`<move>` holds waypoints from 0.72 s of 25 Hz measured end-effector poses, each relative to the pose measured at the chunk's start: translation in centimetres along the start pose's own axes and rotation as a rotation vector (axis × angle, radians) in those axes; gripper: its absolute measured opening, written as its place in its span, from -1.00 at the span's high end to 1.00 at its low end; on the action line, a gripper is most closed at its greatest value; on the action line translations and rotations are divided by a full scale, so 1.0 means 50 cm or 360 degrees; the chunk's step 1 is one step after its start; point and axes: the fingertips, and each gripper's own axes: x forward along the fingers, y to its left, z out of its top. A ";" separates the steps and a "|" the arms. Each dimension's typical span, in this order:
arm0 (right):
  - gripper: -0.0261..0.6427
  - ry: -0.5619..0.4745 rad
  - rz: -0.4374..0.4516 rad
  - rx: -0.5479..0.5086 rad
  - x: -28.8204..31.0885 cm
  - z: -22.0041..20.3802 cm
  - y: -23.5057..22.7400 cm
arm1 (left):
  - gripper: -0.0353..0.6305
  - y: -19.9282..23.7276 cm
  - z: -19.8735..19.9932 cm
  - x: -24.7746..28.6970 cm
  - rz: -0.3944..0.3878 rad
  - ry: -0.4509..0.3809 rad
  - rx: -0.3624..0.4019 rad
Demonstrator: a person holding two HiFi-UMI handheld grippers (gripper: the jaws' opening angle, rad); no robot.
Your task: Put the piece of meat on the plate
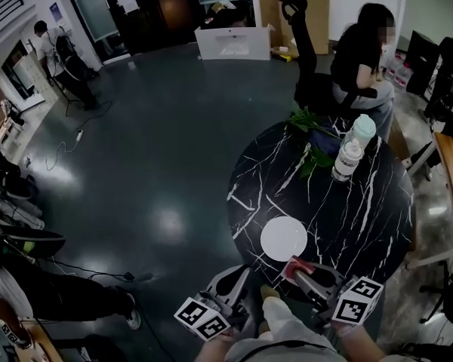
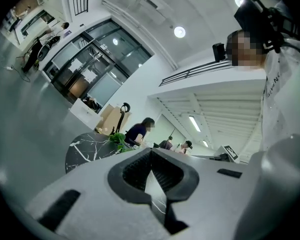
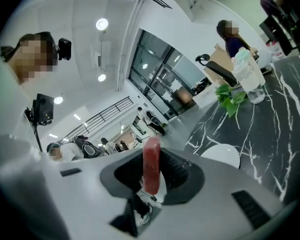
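Red meat [image 3: 151,156] stands clamped upright in the right gripper [image 1: 300,268], at the near edge of the black marble worktop [image 1: 366,217]. The left gripper [image 2: 151,170] is empty, jaws together. Just beyond lies the bare white plate [image 1: 284,238]. The meat should be carried over the plate's centre, lowered until it touches, then released gently.

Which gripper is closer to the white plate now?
Right. The right gripper, holding the piece of meat, is just short of the plate; the left gripper is farther, off its lower left.
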 end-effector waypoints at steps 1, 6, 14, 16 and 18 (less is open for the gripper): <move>0.66 0.0021 -0.0003 0.0004 0.012 0.001 -0.013 | 0.87 0.013 0.002 0.011 0.0010 -0.0001 -0.0001; 0.66 0.0173 -0.0105 -0.0009 0.059 -0.010 -0.095 | 0.87 0.070 0.002 0.047 0.0069 0.0033 -0.0002; 0.66 0.0536 -0.0326 0.0028 0.143 -0.092 -0.256 | 0.87 0.164 -0.027 0.061 0.0242 0.0047 -0.0043; 0.66 0.0596 -0.0342 0.0049 0.162 -0.105 -0.276 | 0.87 0.185 -0.035 0.062 0.0277 0.0046 -0.0046; 0.66 0.0644 -0.0343 0.0067 0.179 -0.114 -0.291 | 0.87 0.206 -0.040 0.062 0.0304 0.0046 -0.0047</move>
